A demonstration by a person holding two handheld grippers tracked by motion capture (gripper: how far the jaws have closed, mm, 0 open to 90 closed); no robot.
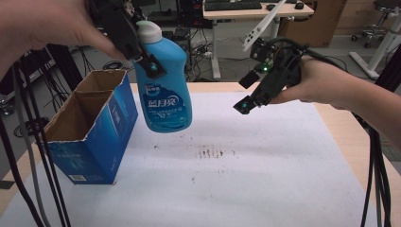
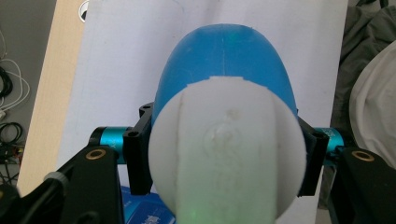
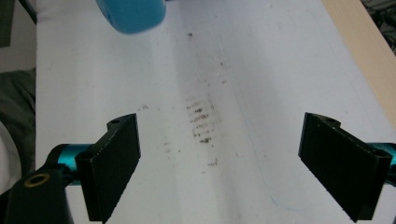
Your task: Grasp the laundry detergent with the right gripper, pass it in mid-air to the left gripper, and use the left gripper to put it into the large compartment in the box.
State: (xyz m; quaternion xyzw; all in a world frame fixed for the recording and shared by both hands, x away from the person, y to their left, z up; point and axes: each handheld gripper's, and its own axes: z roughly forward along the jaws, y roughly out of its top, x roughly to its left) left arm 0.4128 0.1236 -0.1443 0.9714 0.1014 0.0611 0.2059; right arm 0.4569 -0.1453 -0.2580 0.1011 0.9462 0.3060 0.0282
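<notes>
High view: fixed above person's side, looks forward and down across white surface [image 1: 265, 179]; far enough to take in open box [image 1: 90, 127] at left and room behind.

Left gripper view: rides on left hand-held gripper [image 2: 226, 158], looks steeply down along jaws; very near, white cap of blue bottle [image 2: 224, 88] just before lens, surface beyond.

Right gripper view: rides on right hand-held gripper [image 3: 219, 163], faces down onto surface, near.

Shared: dark smudges [image 1: 211, 152] [image 3: 201, 122] in high and right views; bottle [image 1: 163, 75] [image 3: 130, 14] in all three.
</notes>
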